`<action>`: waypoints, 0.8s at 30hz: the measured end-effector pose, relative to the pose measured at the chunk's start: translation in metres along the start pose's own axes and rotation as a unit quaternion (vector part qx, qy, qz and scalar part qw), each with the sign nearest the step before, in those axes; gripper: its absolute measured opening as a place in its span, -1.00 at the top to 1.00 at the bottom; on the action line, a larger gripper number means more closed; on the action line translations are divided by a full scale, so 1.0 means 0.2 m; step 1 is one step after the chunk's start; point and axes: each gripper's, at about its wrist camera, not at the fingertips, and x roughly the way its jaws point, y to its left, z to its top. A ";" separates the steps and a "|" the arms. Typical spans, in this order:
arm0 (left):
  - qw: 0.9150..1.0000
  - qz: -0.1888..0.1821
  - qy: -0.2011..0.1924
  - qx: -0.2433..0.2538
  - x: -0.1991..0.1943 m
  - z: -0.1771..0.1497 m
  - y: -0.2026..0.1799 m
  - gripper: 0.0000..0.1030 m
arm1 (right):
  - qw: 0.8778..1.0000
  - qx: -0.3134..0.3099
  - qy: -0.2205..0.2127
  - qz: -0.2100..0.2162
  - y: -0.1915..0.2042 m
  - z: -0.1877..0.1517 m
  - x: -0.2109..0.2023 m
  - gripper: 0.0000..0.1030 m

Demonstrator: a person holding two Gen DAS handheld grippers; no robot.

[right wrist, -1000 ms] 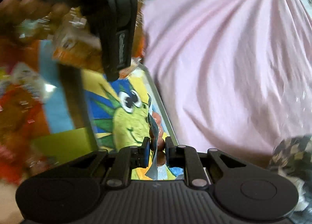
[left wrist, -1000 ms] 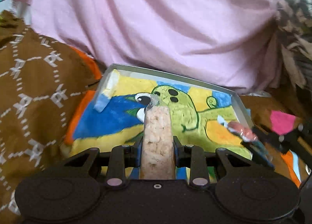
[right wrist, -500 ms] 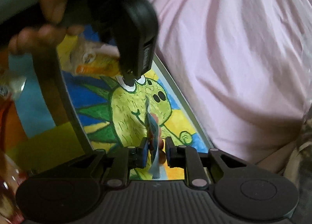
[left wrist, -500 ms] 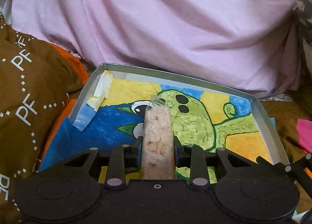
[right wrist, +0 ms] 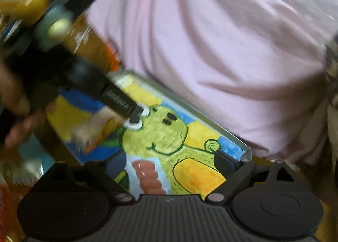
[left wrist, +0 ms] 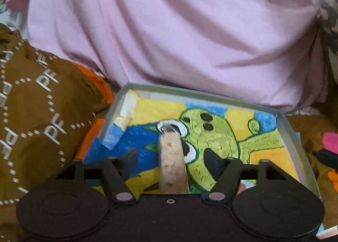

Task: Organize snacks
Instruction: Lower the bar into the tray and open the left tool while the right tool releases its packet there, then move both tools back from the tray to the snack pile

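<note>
A shallow metal tray (left wrist: 291, 132) with a bright painted picture of a green creature on its floor is seen from two gripper cameras, with pink cloth (left wrist: 190, 31) bunched behind its far edge and brown patterned fabric (left wrist: 31, 115) along its left side. In the left wrist view, the left gripper (left wrist: 169, 160) is held over the near edge of the tray; its jaws have just been opening and now stand apart, clear of a long clear-wrapped packet of pale puffed snack (left wrist: 171, 157) lying between them and reaching toward the tray's middle. The packet appears released, though whether it rests fully on the tray floor cannot be told. In the right wrist view, the right gripper (right wrist: 169, 165) is spread wide, its jaws likewise just opened, and a wrapped pink sausage-like snack (right wrist: 147, 176) lies loose between them near the tray's near edge. Two snacks are judged delivered to the tray. More wrappers seem blurred at the far left of this view, so sorting probably remains.
</note>
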 end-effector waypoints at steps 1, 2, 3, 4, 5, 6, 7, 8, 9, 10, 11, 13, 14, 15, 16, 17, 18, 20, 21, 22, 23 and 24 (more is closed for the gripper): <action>1.000 0.001 -0.005 -0.002 -0.03 0.00 0.01 -0.54 | 1.000 0.014 -0.005 -0.003 -0.02 0.01 -0.02 -0.91; 1.000 0.003 -0.011 -0.004 -0.06 0.01 0.01 -0.64 | 1.000 0.026 -0.013 -0.006 -0.03 0.02 -0.05 -0.95; 1.000 0.006 -0.020 -0.006 -0.10 0.01 0.02 -0.71 | 0.999 0.035 -0.023 -0.009 -0.04 0.02 -0.08 -0.98; 1.000 0.009 -0.027 -0.005 -0.13 0.01 0.02 -0.82 | 0.999 0.040 -0.033 -0.010 -0.05 0.03 -0.11 -0.99; 0.999 0.013 -0.034 -0.004 -0.17 0.01 0.03 -0.90 | 0.998 0.046 -0.046 -0.011 -0.06 0.03 -0.15 -0.99; 0.999 0.017 -0.043 -0.002 -0.22 0.01 0.03 -0.93 | 0.997 0.049 -0.055 -0.011 -0.06 0.04 -0.18 -0.99; 0.999 0.018 -0.050 -0.001 -0.25 0.01 0.04 -0.97 | 0.997 0.054 -0.063 -0.011 -0.06 0.04 -0.21 -0.99; 0.998 0.019 -0.058 0.002 -0.29 0.01 0.04 -0.98 | 0.995 0.061 -0.072 -0.009 -0.06 0.05 -0.26 -0.99; 0.998 0.020 -0.065 0.004 -0.35 0.00 0.05 -0.98 | 0.995 0.068 -0.079 -0.007 -0.06 0.05 -0.29 -0.99; 0.997 0.020 -0.069 0.006 -0.39 0.00 0.05 -0.98 | 0.994 0.075 -0.085 -0.004 -0.06 0.05 -0.32 -0.99; 0.997 0.020 -0.074 0.008 -0.43 0.00 0.06 -0.98 | 0.992 0.085 -0.092 -0.001 -0.07 0.05 -0.36 -0.99; 0.996 0.018 -0.084 0.008 -0.53 -0.02 0.08 -0.98 | 0.990 0.097 -0.101 0.000 -0.06 0.05 -0.43 -1.00; 0.996 0.016 -0.089 0.007 -0.58 -0.03 0.09 -0.98 | 0.989 0.103 -0.105 0.001 -0.06 0.05 -0.46 -1.00; 0.996 0.016 -0.092 0.005 -0.62 -0.05 0.10 -0.98 | 0.988 0.110 -0.110 0.002 -0.05 0.05 -0.50 -1.00; 0.995 0.017 -0.095 0.004 -0.67 -0.06 0.11 -0.98 | 0.987 0.116 -0.114 0.003 -0.05 0.05 -0.54 -1.00; 0.995 0.017 -0.096 0.002 -0.72 -0.07 0.12 -0.98 | 0.985 0.125 -0.118 0.007 -0.05 0.05 -0.59 -1.00; 0.995 0.016 -0.099 0.000 -0.77 -0.09 0.13 -0.98 | 0.984 0.131 -0.119 0.010 -0.04 0.04 -0.62 -1.00; 0.994 0.013 -0.105 -0.005 -0.86 -0.12 0.15 -0.98 | 0.982 0.143 -0.120 0.015 -0.03 0.04 -0.69 -1.00; 0.994 0.012 -0.109 -0.006 -0.92 -0.14 0.15 -0.98 | 0.981 0.149 -0.120 0.017 -0.03 0.03 -0.73 -1.00; 0.994 0.012 -0.112 -0.004 -0.96 -0.16 0.16 -0.98 | 0.981 0.153 -0.120 0.019 -0.02 0.03 -0.76 -1.00; 0.993 0.012 -0.114 -0.002 -0.99 -0.18 0.17 -0.98 | 0.980 0.157 -0.120 0.021 -0.01 0.02 -0.79 -1.00; 0.993 0.014 -0.117 -0.002 -1.04 -0.21 0.17 -0.98 | 0.980 0.160 -0.119 0.023 0.00 0.01 -0.82 -1.00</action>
